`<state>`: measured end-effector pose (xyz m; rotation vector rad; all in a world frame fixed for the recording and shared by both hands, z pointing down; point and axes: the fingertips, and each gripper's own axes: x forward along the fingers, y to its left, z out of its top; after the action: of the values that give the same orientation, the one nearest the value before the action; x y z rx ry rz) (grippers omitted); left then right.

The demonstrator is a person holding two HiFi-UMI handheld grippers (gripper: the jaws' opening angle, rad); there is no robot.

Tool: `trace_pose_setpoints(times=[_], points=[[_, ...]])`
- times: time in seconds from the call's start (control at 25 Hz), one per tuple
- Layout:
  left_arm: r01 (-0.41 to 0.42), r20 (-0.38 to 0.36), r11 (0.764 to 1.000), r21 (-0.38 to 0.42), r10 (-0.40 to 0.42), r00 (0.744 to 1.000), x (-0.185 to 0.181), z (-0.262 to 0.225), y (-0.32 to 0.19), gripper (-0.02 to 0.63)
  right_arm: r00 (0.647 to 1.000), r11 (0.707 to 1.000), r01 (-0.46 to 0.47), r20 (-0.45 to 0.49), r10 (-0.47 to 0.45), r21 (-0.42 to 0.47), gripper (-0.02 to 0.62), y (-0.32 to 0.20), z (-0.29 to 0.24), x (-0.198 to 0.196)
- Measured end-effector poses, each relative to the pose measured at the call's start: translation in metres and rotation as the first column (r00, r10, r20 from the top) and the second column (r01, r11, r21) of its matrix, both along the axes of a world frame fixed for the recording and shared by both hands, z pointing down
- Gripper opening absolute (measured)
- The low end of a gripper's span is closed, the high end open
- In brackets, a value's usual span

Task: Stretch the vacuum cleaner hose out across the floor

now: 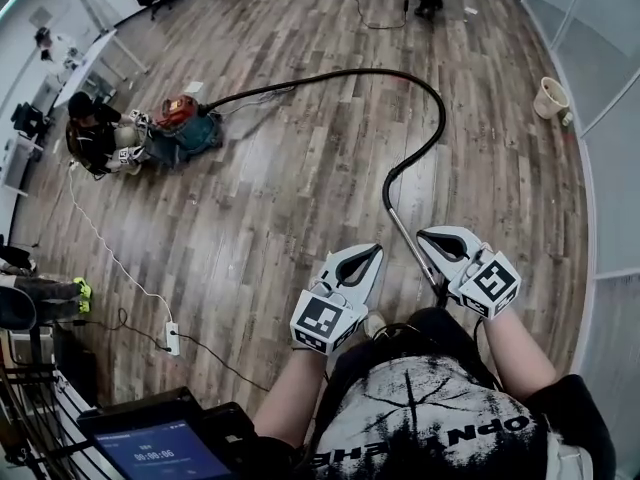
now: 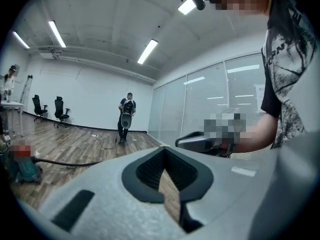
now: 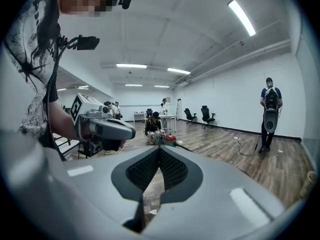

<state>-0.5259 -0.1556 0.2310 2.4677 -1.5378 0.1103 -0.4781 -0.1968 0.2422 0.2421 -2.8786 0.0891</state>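
My left tongs point(image 1: 373, 254), right tongs point(image 1: 428, 236): both pressed together, empty. Hose point(image 1: 441, 118) lies curved on floor point(image 1: 290, 208); wand point(image 1: 408, 240) below, between tongs. Advice: spread tongs, pinch wand, pull steadily away from vacuum cleaner point(image 1: 185, 123).

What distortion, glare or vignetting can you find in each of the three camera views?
Head view: fisheye curves the wooden plank floor; the black vacuum hose is sharp. Left gripper view: long ceiling strip lights blow out white. Right gripper view: dark rounded corners, bowed walls.
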Motion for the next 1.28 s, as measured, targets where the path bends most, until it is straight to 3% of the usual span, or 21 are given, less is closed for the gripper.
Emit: trace_pose_setpoints(times=[0.36, 0.64, 0.96, 1.28], points=[[0.0, -0.038, 1.0, -0.012, 0.0, 0.999, 0.008, -0.006, -0.015, 0.0, 1.0, 1.0, 0.014, -0.026, -0.014, -0.006, 0.003, -0.014, 0.004, 0.007], [0.022, -0.035, 0.999, -0.034, -0.023, 0.999, -0.005, -0.009, -0.093, 0.0, 0.999, 0.999, 0.037, -0.021, -0.037, 0.005, 0.003, -0.088, -0.005, -0.008], [0.015, 0.006, 0.999, -0.038, -0.015, 1.0, 0.025, -0.015, -0.158, 0.0, 0.999, 0.999, -0.032, -0.012, 0.033, 0.023, 0.003, -0.17, -0.009, 0.041], [-0.069, 0.012, 0.997, -0.045, 0.069, 0.998, 0.036, -0.008, -0.193, 0.0, 0.991, 0.991, -0.132, 0.0, 0.132, -0.009, 0.003, -0.193, 0.006, 0.063]])
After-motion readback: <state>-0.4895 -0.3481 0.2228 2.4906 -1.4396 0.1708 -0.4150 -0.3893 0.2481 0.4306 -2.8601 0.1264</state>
